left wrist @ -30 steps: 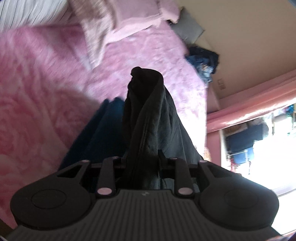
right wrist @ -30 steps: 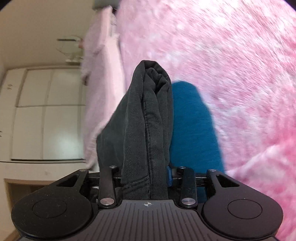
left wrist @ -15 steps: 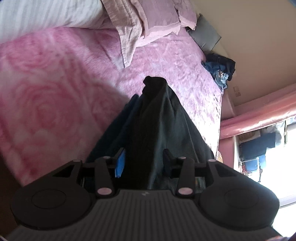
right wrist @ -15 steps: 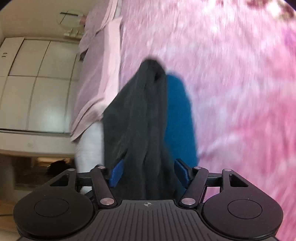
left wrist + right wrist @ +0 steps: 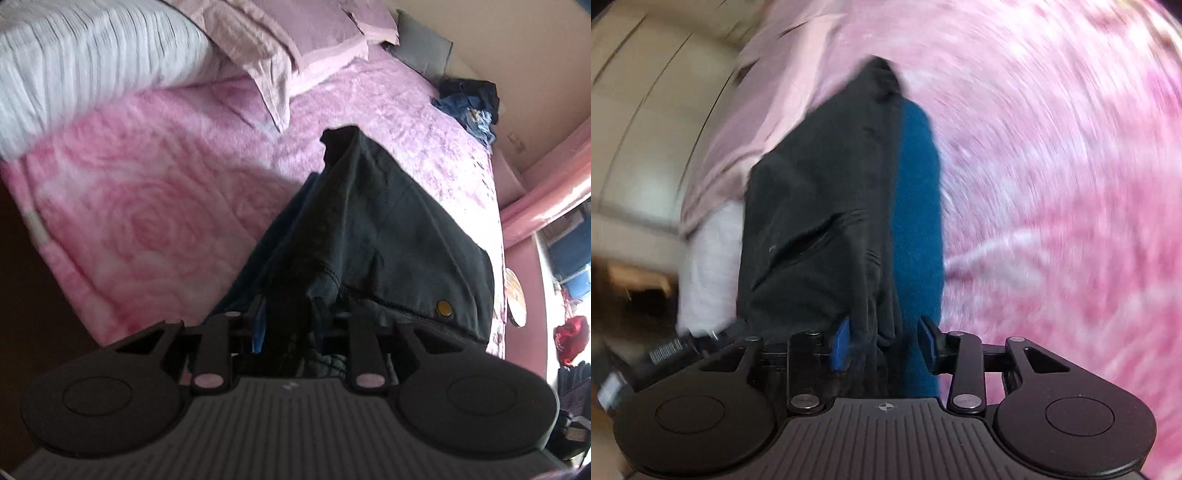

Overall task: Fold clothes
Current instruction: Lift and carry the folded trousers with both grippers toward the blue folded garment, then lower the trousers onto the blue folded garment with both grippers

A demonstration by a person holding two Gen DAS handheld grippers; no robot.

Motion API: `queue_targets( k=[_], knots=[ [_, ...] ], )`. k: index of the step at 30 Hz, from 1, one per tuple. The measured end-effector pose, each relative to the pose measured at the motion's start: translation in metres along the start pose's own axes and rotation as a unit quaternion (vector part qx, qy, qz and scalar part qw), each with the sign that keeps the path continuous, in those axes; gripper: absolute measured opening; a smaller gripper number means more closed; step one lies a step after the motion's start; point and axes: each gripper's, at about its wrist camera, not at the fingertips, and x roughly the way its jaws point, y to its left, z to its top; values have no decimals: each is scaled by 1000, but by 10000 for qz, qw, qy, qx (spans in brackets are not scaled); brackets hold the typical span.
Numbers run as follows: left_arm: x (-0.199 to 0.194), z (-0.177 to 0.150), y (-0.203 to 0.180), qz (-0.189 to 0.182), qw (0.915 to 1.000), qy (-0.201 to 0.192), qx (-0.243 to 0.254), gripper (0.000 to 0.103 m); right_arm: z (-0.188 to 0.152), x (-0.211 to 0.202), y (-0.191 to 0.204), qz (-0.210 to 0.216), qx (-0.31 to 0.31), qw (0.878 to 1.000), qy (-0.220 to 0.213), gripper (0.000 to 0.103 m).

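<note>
Dark trousers between both grippers over a pink bedspread

Left wrist view: the left gripper has its fingers narrowly parted with the dark trousers bunched between them, cloth running to 12 o'clock; open pink bedspread lies from 9 to 11 o'clock, pillows at 12, a clothes heap at 1. Right wrist view, blurred: the right gripper stands with fingers apart, the trousers hanging loose between them; bare bedspread fills 1 to 4 o'clock, its edge at 10
</note>
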Motion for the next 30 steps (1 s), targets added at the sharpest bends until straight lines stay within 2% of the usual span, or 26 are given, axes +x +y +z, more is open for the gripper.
queue_targets(
  k=[2,4,7,8,10,13,16,19,21,25,26,29,30],
  knots=[
    [-22,-1,-16,255,9993,-156,218,19,6,-21,18,-254,-689,9973,-47,38],
    [-42,-3,-31,306,9979,-327,471,19,9,-42,37,-520,-1391,9886,-246,38],
    [-48,-8,-44,-47,9983,-173,554,19,1,-54,73,-665,-2559,9632,-484,38],
    [-44,-9,-46,-85,9978,-91,653,19,-5,-51,84,-652,-2883,9541,-481,38],
    [-27,-14,-51,70,9951,149,973,19,-23,-37,102,-637,-3447,9358,-381,38],
    [-4,-26,-52,350,9888,402,1395,13,-50,-1,102,-859,-3942,9148,-171,38],
    [10,-37,-51,571,9833,494,1657,9,-69,30,87,-1140,-4190,9008,-17,38],
    [3,-34,-54,608,9844,360,1612,9,-76,33,83,-1218,-4285,8953,-67,38],
    [-2,-31,-55,632,9850,271,1581,8,-72,27,90,-1208,-4219,8986,-10,38],
    [-11,-27,-59,679,9860,92,1521,8,-44,-3,97,-791,-3738,9241,-2,38],
    [-14,-23,-61,661,9866,14,1494,9,-37,-13,98,-776,-3668,9269,-194,38],
    [-14,-9,-63,507,9891,-143,1373,9,-19,-28,105,-845,-3776,9186,-805,38],
    [-8,-7,-64,506,9889,-108,1393,9,-15,-25,105,-902,-3855,9141,-878,38]
  ],
)
